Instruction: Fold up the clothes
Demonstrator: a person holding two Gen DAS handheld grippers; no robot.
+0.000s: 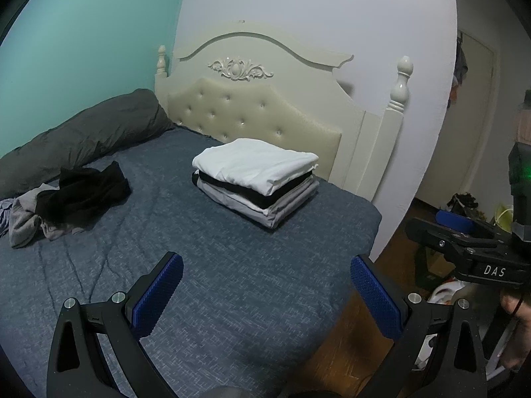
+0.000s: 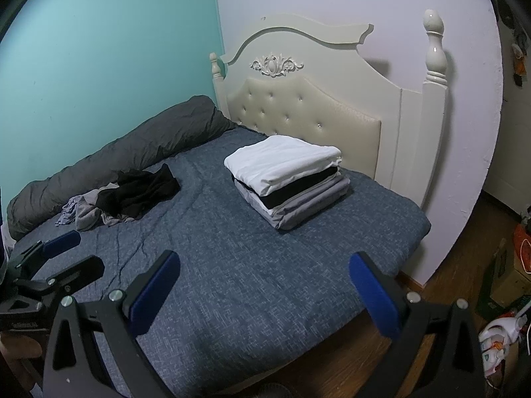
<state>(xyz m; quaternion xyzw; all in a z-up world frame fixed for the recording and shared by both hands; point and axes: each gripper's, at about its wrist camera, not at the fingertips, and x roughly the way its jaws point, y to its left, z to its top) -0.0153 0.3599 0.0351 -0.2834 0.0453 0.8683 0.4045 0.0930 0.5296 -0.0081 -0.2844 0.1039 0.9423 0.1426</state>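
A neat stack of folded clothes [image 1: 257, 179] [image 2: 287, 179], white on top over black and grey layers, rests on the blue bedspread near the headboard. A loose heap of unfolded clothes [image 1: 71, 199] [image 2: 129, 195], black over grey, lies at the left by the grey bolster. My left gripper [image 1: 267, 290] hovers open above the bed's near part, nothing between its blue pads. My right gripper [image 2: 264, 288] is likewise open and empty over the bed's near edge. Each gripper shows at the other view's side edge.
The bed [image 1: 212, 285] [image 2: 245, 265] is bounded by a cream tufted headboard [image 1: 255, 112] [image 2: 308, 106] and a long grey bolster [image 1: 83, 132] [image 2: 126, 152] along the teal wall. Wooden floor with boxes and clutter [image 2: 504, 285] lies to the right.
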